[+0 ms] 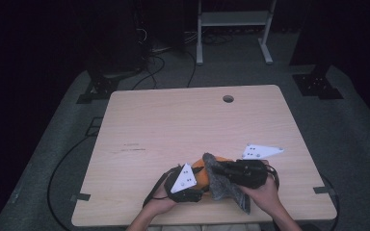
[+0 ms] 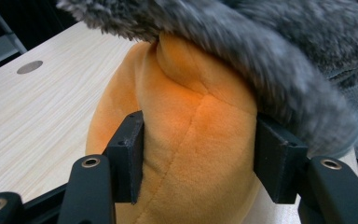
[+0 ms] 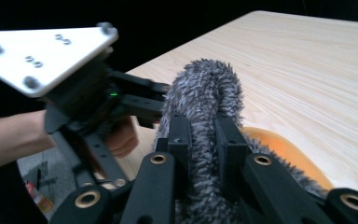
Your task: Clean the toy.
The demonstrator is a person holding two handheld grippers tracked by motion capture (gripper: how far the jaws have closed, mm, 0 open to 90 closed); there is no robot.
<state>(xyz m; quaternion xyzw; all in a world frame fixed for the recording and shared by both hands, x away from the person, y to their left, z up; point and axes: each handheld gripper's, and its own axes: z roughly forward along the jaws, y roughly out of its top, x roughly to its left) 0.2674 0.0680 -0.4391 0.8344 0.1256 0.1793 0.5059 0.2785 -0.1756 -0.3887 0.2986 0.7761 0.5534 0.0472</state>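
Observation:
An orange plush toy (image 1: 203,176) lies near the table's front edge, with a grey furry cloth (image 1: 223,186) draped over its top. My left gripper (image 1: 200,188) comes in from the left and is shut on the orange plush toy (image 2: 200,126), its black pads (image 2: 128,154) pressing into both sides. Grey fur (image 2: 261,42) hangs over the plush from above. From the right, my right gripper (image 1: 218,169) is shut on a fold of the grey cloth (image 3: 205,88), pinched tight between its jaws (image 3: 204,135). The plush (image 3: 279,144) peeks out below the cloth.
The wooden table (image 1: 183,120) has a round cable hole (image 1: 228,98) at the back and small marks (image 1: 131,147) left of centre. Cables (image 1: 156,65) and a white stand (image 1: 233,19) are on the dark floor behind. Both hands are close to the front edge.

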